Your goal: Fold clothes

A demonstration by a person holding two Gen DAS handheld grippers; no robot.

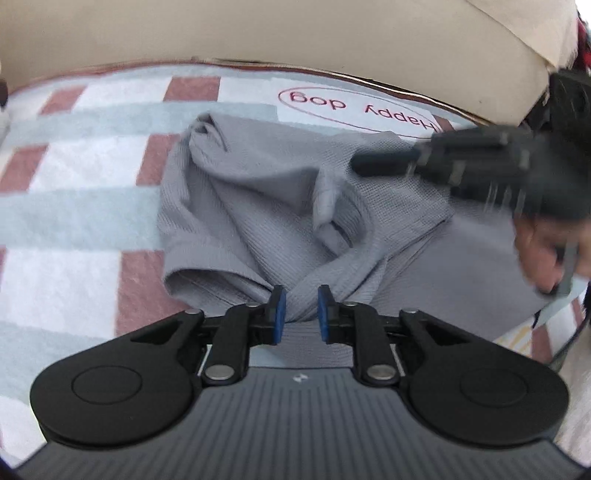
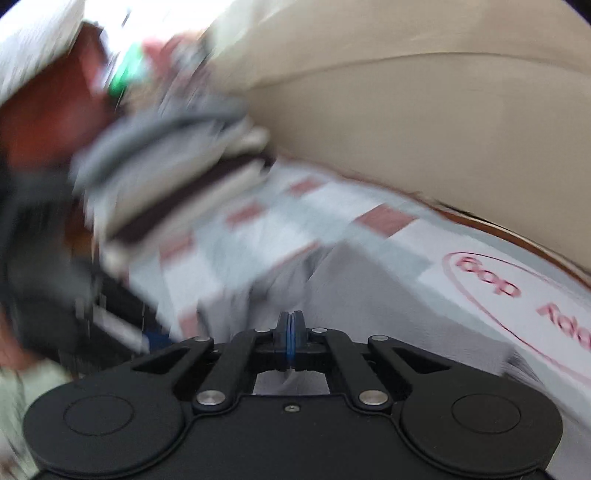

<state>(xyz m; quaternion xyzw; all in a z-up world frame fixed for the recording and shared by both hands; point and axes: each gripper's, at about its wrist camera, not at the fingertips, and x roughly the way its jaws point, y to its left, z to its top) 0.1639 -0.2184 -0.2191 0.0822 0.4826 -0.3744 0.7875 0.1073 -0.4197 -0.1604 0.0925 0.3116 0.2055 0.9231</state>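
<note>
Here's the grey shirt (image 1: 266, 206), bunched and creased on a checked blanket (image 1: 85, 206) of white, pale blue and dusty red squares, with a red oval reading "Happy dog" (image 1: 356, 107) printed near the far edge. A beige cushioned backrest (image 1: 295, 29) rises just behind the blanket. The left gripper (image 1: 299, 314) sits low at the near hem of the shirt, its blue pads (image 1: 279, 314) parted with a fold of grey cloth showing in the gap, nothing pinched. Over on the right, the right gripper (image 1: 443, 158) shows as a dark blur above the shirt's far side, a hand (image 1: 546, 251) beneath it. From its own camera, the right gripper (image 2: 291, 339) has its blue pads (image 2: 291, 345) pressed together; pale grey cloth lies right around them, but the blur makes it impossible to say whether any fabric is caught. A smeared stack of folded items (image 2: 177, 173) sits at upper left.
</note>
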